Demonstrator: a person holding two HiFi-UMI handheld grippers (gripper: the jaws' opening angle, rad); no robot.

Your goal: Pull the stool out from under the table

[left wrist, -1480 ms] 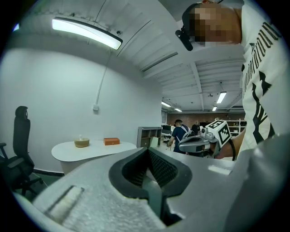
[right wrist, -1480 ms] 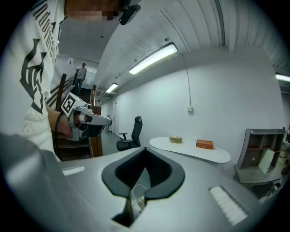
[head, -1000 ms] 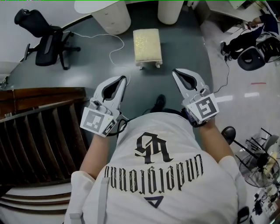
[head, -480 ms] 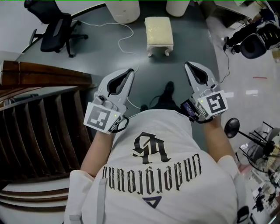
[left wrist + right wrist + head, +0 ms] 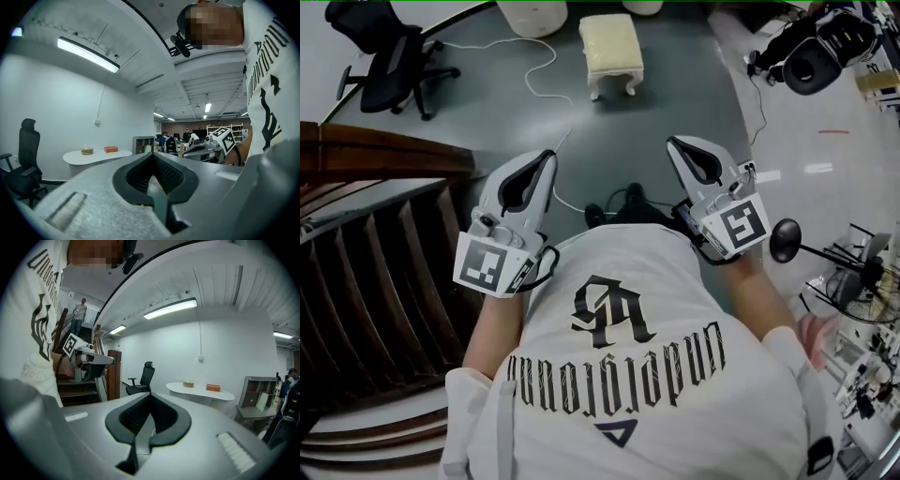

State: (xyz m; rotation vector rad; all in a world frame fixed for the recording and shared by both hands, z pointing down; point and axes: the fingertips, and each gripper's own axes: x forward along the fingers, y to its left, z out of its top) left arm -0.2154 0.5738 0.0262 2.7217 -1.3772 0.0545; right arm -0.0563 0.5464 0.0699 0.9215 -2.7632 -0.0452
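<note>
My left gripper (image 5: pixel 542 161) and right gripper (image 5: pixel 677 148) both have their fingers pressed together on nothing, held out at either side of my chest. The cream cushioned stool (image 5: pixel 611 49) stands on the grey floor well ahead, near the white table base (image 5: pixel 532 13). I judge it light, with a stiff frame and a soft top, so I'd pinch the white frame under the padding, not the cushion.

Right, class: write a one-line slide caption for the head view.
A person holds the left gripper and right gripper shut and empty, facing a cream stool on the grey floor.
</note>
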